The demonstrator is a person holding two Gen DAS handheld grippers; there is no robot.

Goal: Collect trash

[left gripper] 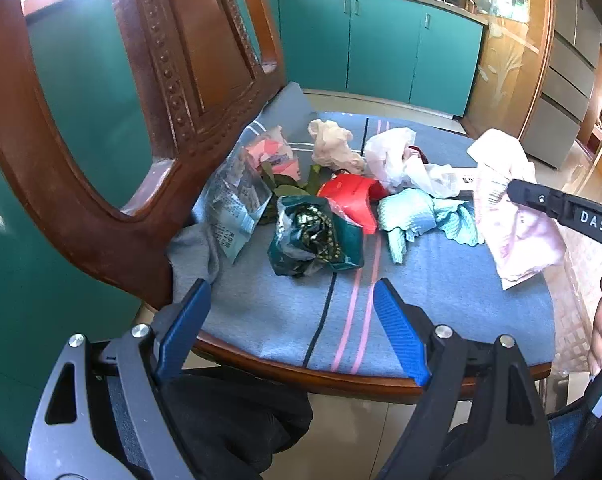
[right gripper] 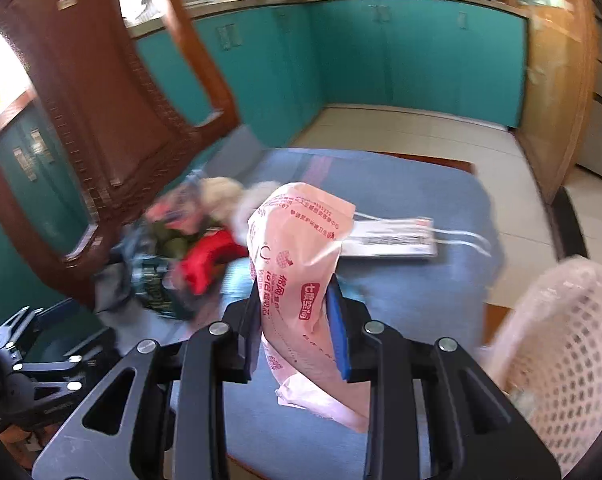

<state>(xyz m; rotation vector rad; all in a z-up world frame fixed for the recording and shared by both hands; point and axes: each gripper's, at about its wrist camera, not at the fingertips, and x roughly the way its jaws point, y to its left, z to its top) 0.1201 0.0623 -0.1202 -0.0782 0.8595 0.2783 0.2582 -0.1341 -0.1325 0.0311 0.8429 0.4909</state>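
Right tongs carry a pink paper bag toward the basket

The right tongs (right gripper: 293, 328) are clamped on the pink paper bag (right gripper: 301, 272), its long axis upright between the pads; the one pink mesh basket (right gripper: 561, 344) sits just to their right, nearer this hand. The left tongs (left gripper: 289, 312) hang open and empty above the chair seat (left gripper: 441, 280), where about eight scraps remain ahead, the green wrapper (left gripper: 313, 236) nearest.
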